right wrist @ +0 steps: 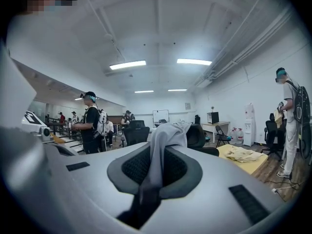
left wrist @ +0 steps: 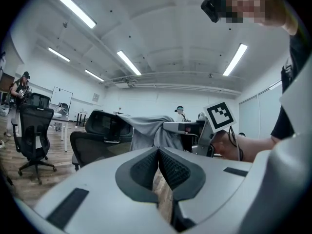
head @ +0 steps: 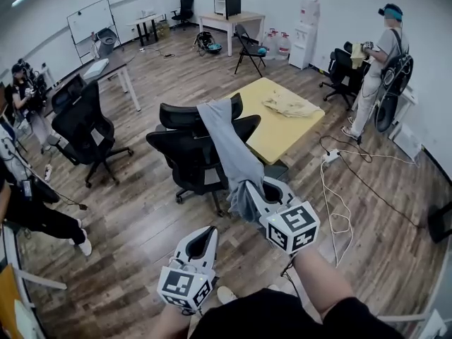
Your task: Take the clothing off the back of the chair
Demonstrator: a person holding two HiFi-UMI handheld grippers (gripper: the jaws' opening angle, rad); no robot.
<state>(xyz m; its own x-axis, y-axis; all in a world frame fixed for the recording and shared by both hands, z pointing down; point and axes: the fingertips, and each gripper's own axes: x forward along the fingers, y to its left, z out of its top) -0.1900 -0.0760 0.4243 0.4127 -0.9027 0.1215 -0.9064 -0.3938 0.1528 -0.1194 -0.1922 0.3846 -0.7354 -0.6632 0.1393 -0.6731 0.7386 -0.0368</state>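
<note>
A grey garment hangs over the back of a black office chair in the middle of the head view. Its lower end runs down into my right gripper, which is shut on it. In the right gripper view the grey cloth rises from between the closed pads toward the chair. My left gripper is lower and to the left, shut on nothing, apart from the chair. The left gripper view shows its pads meeting, with the draped garment and the right gripper's marker cube beyond.
A yellow table with a beige cloth stands just behind the chair. Another black chair is at the left, white cables lie on the floor at the right, and a person stands at the far right.
</note>
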